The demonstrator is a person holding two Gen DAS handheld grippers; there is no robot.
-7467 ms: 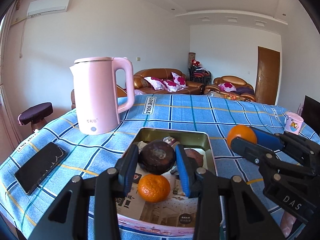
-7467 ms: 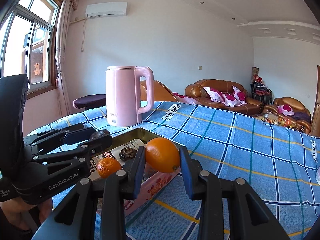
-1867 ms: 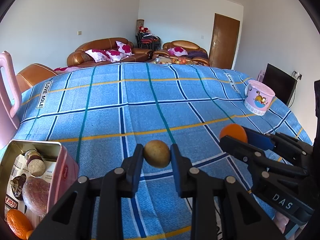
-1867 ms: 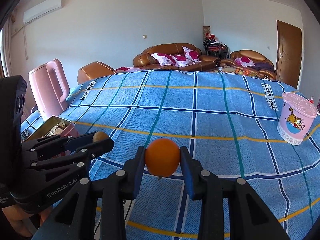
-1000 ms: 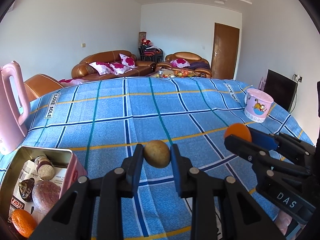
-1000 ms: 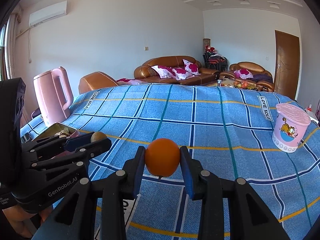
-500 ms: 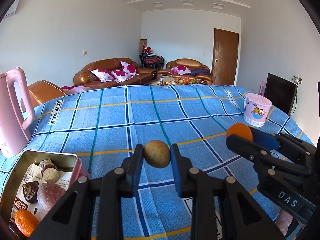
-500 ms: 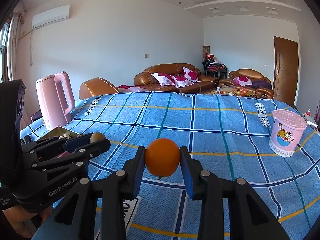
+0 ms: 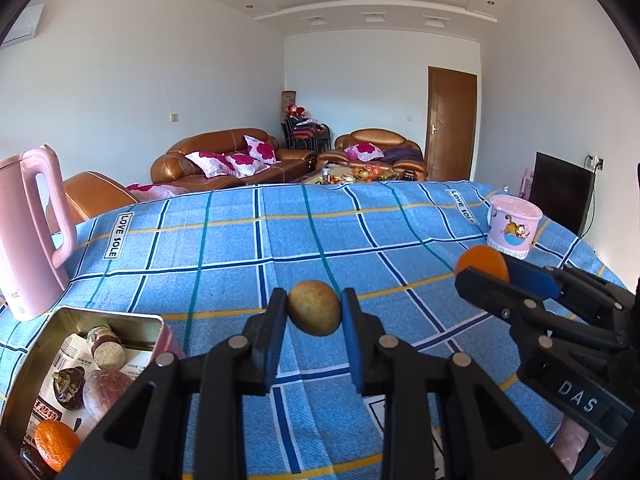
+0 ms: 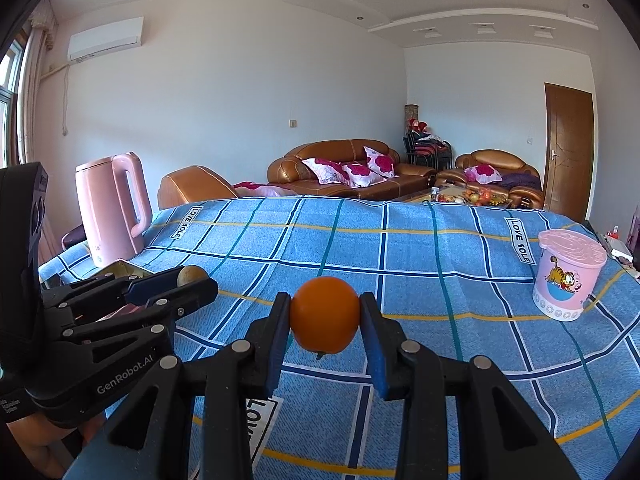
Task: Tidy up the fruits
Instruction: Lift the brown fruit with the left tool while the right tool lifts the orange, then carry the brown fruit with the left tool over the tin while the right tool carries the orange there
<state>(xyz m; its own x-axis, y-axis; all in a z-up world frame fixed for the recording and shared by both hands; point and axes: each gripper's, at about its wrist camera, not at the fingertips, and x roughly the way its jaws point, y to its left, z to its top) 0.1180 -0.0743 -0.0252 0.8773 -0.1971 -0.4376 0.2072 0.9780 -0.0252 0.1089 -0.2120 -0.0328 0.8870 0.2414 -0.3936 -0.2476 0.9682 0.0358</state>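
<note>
While both of my grippers hang above the table draped in a blue checked cloth (image 9: 224, 248), my left gripper (image 9: 314, 314) has its jaws closed narrow on a small round brownish-tan fruit (image 9: 314, 313), and my right gripper (image 10: 325, 320) has its jaws clamped on a smooth round orange (image 10: 325, 314), both fruits clear of the cloth. At the table's left edge, an open rectangular metal tin with pink sides (image 9: 108, 314) holds a small orange mandarin (image 9: 55, 443) with several darker round items, well apart from both held fruits. Beyond the tin stands a tall pink electric kettle (image 9: 28, 232), and a pink lidded cartoon-cat cup (image 10: 568, 274) stands upright near the table's right side.
</note>
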